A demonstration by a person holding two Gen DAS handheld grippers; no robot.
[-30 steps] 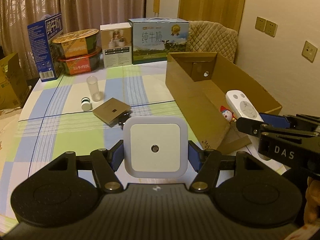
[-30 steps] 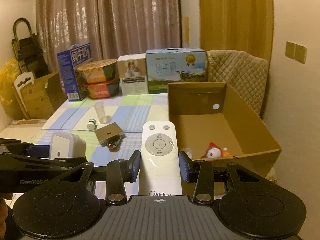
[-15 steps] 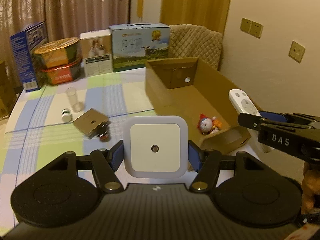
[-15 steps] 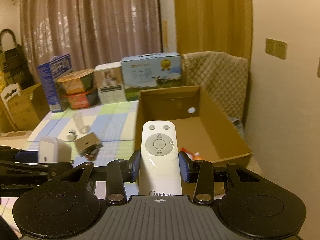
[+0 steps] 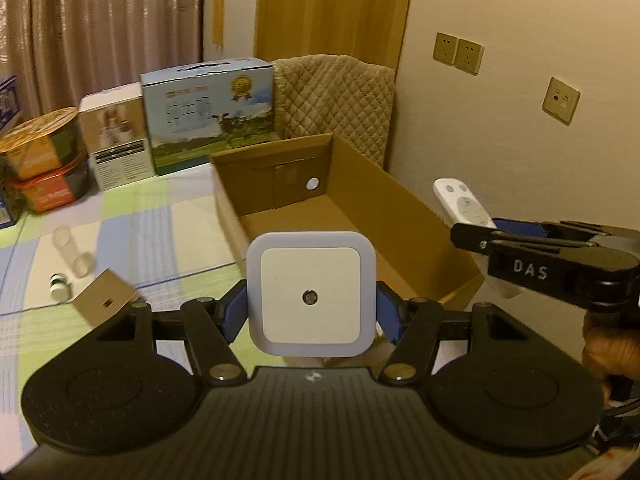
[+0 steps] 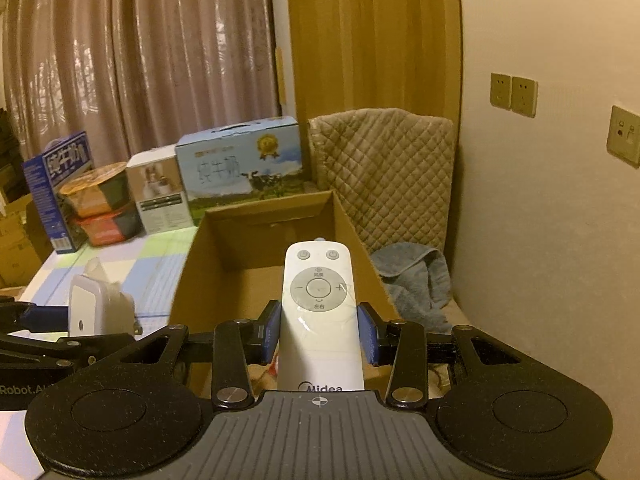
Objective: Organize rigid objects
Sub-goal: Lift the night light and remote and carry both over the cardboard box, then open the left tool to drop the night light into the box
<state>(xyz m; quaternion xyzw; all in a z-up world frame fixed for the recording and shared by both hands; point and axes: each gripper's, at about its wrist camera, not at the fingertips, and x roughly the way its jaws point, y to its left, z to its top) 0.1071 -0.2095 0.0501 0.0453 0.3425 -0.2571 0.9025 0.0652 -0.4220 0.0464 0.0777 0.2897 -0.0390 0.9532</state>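
My left gripper (image 5: 312,312) is shut on a white square night light (image 5: 311,292), held just in front of the near wall of the open cardboard box (image 5: 404,204). My right gripper (image 6: 319,332) is shut on a white Midea remote (image 6: 319,312), held above the box's (image 6: 188,276) near end. The remote (image 5: 464,208) and right gripper also show in the left wrist view, over the box's right rim. The night light (image 6: 86,312) shows at the left of the right wrist view. The box's floor near me is hidden behind the held things.
On the checked tablecloth (image 5: 132,224) lie a clear tube (image 5: 74,252), a small white bottle (image 5: 60,285) and a flat brown box (image 5: 106,300). Cartons (image 5: 208,116) and stacked bowls (image 5: 40,160) stand at the back. A quilted chair (image 6: 384,172) with a grey towel (image 6: 416,280) stands by the wall.
Both grippers have moved right and forward with their loads, from above the tablecloth to the cardboard box. The toy in the box has gone out of sight behind the night light.
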